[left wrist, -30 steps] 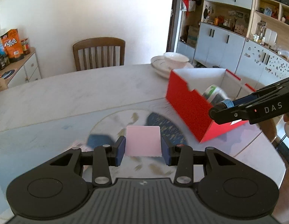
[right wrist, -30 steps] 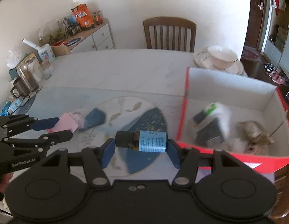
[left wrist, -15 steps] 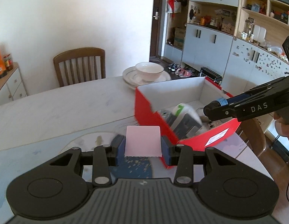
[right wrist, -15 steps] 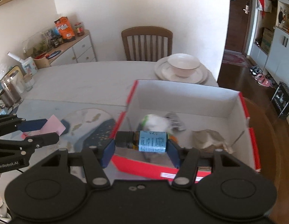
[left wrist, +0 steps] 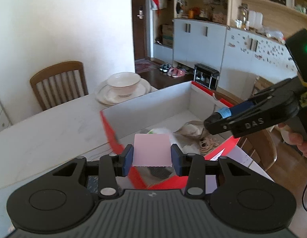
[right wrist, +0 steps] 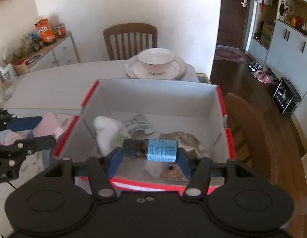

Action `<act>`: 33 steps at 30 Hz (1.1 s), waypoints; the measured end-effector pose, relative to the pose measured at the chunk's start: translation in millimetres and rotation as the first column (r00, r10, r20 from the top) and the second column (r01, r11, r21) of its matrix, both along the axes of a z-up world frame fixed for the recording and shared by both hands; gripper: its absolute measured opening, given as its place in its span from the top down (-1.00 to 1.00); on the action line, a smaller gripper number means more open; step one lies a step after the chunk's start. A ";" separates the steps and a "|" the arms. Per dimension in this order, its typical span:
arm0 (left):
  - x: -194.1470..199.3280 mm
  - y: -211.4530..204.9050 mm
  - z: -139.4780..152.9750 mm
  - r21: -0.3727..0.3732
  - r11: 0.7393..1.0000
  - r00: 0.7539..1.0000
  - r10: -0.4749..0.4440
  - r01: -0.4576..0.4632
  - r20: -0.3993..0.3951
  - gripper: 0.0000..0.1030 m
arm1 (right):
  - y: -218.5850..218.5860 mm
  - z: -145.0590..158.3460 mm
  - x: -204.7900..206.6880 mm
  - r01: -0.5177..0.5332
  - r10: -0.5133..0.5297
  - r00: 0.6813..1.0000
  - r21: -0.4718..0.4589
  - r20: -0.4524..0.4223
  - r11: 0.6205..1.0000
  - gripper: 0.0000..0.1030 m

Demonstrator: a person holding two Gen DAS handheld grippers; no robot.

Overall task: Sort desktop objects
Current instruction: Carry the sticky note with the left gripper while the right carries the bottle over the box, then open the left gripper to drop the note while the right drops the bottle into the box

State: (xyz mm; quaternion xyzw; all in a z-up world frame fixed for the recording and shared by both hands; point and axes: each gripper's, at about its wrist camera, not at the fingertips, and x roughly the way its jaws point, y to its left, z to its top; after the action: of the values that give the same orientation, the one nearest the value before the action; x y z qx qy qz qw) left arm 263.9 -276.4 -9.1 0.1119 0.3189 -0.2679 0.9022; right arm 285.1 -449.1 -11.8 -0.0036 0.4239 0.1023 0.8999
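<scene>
I have a small brown glass bottle (right wrist: 151, 150) with a black cap and a pale blue label clamped sideways in my right gripper (right wrist: 150, 156), cap toward the left pad, the jaws closed on its two ends. It hangs over the open red cardboard box (right wrist: 221, 99) with white inner walls, above the near part of its floor. In my left gripper (left wrist: 152, 156) I hold a pink sticky-note pad (left wrist: 152, 150) pinched by its side edges between the blue pads, jaws fairly narrow around it; from the left wrist view it sits above the box's near left corner, and in the right wrist view it shows just outside the box's left wall. Inside the box lie a white roll or wad with some green on it (right wrist: 106, 130), a crumpled silvery blister pack (right wrist: 137, 124), a brownish crumpled piece (right wrist: 185, 138) and a small cartoon-face item (left wrist: 210, 143); motion blur keeps me from naming them better. The box rests on a pale marble-look table (right wrist: 54, 79). Beyond it stands a white bowl (right wrist: 156, 60) on stacked plates (right wrist: 179, 71), then a wooden chair (right wrist: 130, 39) against the wall. A second wooden chair (right wrist: 250, 123) sits beside the box's right wall.
</scene>
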 end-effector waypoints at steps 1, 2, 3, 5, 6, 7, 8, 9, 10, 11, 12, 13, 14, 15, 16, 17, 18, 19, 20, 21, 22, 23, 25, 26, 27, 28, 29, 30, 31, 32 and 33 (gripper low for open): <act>2.7 -6.4 -1.7 0.000 1.000 1.000 -0.010 0.010 -0.008 0.24 | -3.0 -2.6 3.4 0.001 -0.001 1.000 -0.001 -0.005 1.000 -0.16; 5.5 -13.5 -3.1 0.004 1.000 1.000 -0.019 0.019 -0.012 0.24 | -5.3 -5.5 7.1 0.007 -0.007 1.000 -0.004 -0.009 1.000 -0.16; 8.3 -21.2 -4.4 0.013 1.000 1.000 -0.028 0.028 -0.011 0.24 | -7.9 -8.2 10.5 0.010 -0.011 1.000 -0.008 -0.013 1.000 -0.16; 13.3 -34.3 -6.5 0.030 0.998 0.999 -0.049 0.050 -0.006 0.24 | -12.5 -13.5 17.4 0.010 -0.010 1.000 -0.017 -0.015 1.000 -0.16; 16.0 -41.0 -7.8 0.040 0.997 0.998 -0.059 0.059 -0.002 0.24 | -14.1 -16.4 21.5 0.011 -0.012 1.000 -0.024 -0.017 1.000 -0.16; 18.8 -46.0 -9.4 0.048 0.997 0.998 -0.065 0.065 0.000 0.24 | -15.0 -18.6 25.1 0.009 -0.010 1.000 -0.027 -0.018 1.000 -0.16; 22.2 -51.7 -11.4 0.056 0.996 0.997 -0.071 0.071 -0.001 0.24 | -15.8 -20.8 28.9 0.005 -0.005 1.000 -0.030 -0.016 1.000 -0.16; 25.3 -57.0 -13.7 0.065 0.995 0.997 -0.072 0.072 -0.004 0.24 | -16.1 -23.3 33.4 0.003 -0.004 1.000 -0.036 -0.014 0.999 -0.16; 28.6 -61.5 -16.5 0.071 0.995 0.997 -0.075 0.075 -0.009 0.24 | -16.2 -25.5 38.3 0.003 -0.004 1.000 -0.044 -0.013 0.999 -0.16; 30.8 -63.8 -19.5 0.079 0.994 0.997 -0.079 0.080 -0.015 0.24 | -16.0 -27.4 43.2 0.002 -0.003 1.000 -0.051 -0.013 0.999 -0.16; 33.7 -67.4 -22.6 0.088 0.992 0.996 -0.084 0.086 -0.020 0.24 | -16.0 -29.8 49.2 -0.003 0.002 1.000 -0.052 -0.018 0.999 -0.16; 36.2 -70.5 -25.8 0.100 0.991 0.996 -0.086 0.088 -0.023 0.24 | -15.8 -32.5 55.4 -0.005 0.004 1.000 -0.052 -0.026 0.999 -0.16; 39.4 -73.3 -29.6 0.111 0.990 0.996 -0.087 0.090 -0.031 0.24 | -15.9 -35.6 61.1 -0.005 0.003 0.999 -0.054 -0.036 0.999 -0.16; 42.3 -75.3 -33.0 0.117 0.989 0.996 -0.086 0.090 -0.039 0.24 | -16.9 -39.3 66.7 -0.006 0.003 0.999 -0.056 -0.048 0.998 -0.16; 44.8 -77.6 -35.9 0.125 0.988 0.996 -0.084 0.089 -0.040 0.24 | -16.9 -43.4 71.6 -0.006 0.002 0.998 -0.059 -0.057 0.998 -0.16; 47.2 -78.4 -37.8 0.135 0.987 0.996 -0.083 0.088 -0.041 0.24 | -16.2 -47.0 76.0 -0.002 -0.002 0.998 -0.065 -0.065 0.998 -0.16; 49.5 -80.4 -40.0 0.146 0.985 0.996 -0.083 0.088 -0.041 0.24 | -15.4 -50.7 80.1 -0.003 -0.002 0.997 -0.071 -0.074 0.997 -0.16; 51.8 -80.8 -42.0 0.153 0.984 0.995 -0.087 0.092 -0.041 0.24 | -14.6 -54.0 83.6 -0.006 0.000 0.997 -0.075 -0.083 0.997 -0.16; 53.5 -82.5 -43.5 0.161 0.982 0.995 -0.094 0.099 -0.041 0.24 | -14.0 -57.3 86.4 -0.005 -0.002 0.996 -0.078 -0.091 0.997 -0.16; 54.9 -84.8 -44.7 0.171 0.980 0.994 -0.101 0.106 -0.039 0.24 | -13.5 -60.8 89.1 -0.006 -0.002 0.995 -0.082 -0.102 0.997 -0.16; 55.7 -87.3 -45.9 0.183 0.976 0.993 -0.109 0.114 -0.037 0.24 | -13.7 -63.8 91.3 -0.010 0.001 0.993 -0.083 -0.115 0.996 -0.16; 55.9 -90.1 -46.8 0.196 0.973 0.992 -0.120 0.125 -0.036 0.24 | -13.5 -67.1 93.2 -0.012 0.002 0.992 -0.082 -0.128 0.997 -0.16; 56.1 -94.9 -48.7 0.221 0.965 0.990 -0.137 0.140 -0.030 0.23 | -12.6 -72.5 95.6 -0.013 0.000 0.989 -0.083 -0.149 0.996 -0.16; 56.0 -96.1 -49.5 0.233 0.962 0.990 -0.141 0.143 -0.028 0.22 | -11.0 -74.1 95.8 -0.011 -0.002 0.988 -0.086 -0.152 0.996 -0.16; 56.0 -96.8 -49.9 0.240 0.960 0.989 -0.146 0.147 -0.025 0.23 | -10.9 -75.1 96.4 -0.011 -0.003 0.988 -0.089 -0.152 0.996 -0.16; 56.5 -97.5 -50.1 0.241 0.959 0.988 -0.150 0.151 -0.025 0.23 | -12.0 -75.5 97.0 -0.009 -0.004 0.988 -0.088 -0.153 0.996 -0.16; 56.4 -97.0 -50.0 0.239 0.959 0.988 -0.152 0.154 -0.027 0.22 | -12.8 -75.3 97.6 -0.008 -0.005 0.988 -0.083 -0.156 0.996 -0.16; 56.4 -96.7 -49.7 0.236 0.959 0.988 -0.152 0.155 -0.028 0.22 | -13.8 -74.9 97.9 -0.007 -0.005 0.987 -0.076 -0.160 0.997 -0.16; 56.4 -96.5 -49.7 0.233 0.961 0.988 -0.150 0.153 -0.029 0.22 | -14.4 -74.7 98.6 -0.009 -0.003 0.987 -0.072 -0.163 0.997 -0.17; 56.1 -96.4 -49.8 0.231 0.961 0.988 -0.150 0.152 -0.029 0.22 | -14.6 -74.3 98.6 -0.011 0.000 0.986 -0.071 -0.165 0.997 -0.17; 54.9 -96.3 -49.7 0.232 0.961 0.988 -0.151 0.153 -0.027 0.22 | -14.7 -74.0 97.7 -0.014 0.002 0.987 -0.071 -0.163 0.997 -0.18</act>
State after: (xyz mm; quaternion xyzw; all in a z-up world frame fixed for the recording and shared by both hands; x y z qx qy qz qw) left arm 318.8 -372.7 -58.8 0.2401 0.3426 -0.2975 0.8582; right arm 382.8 -463.8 -85.8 -0.0294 0.4994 0.0904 0.8611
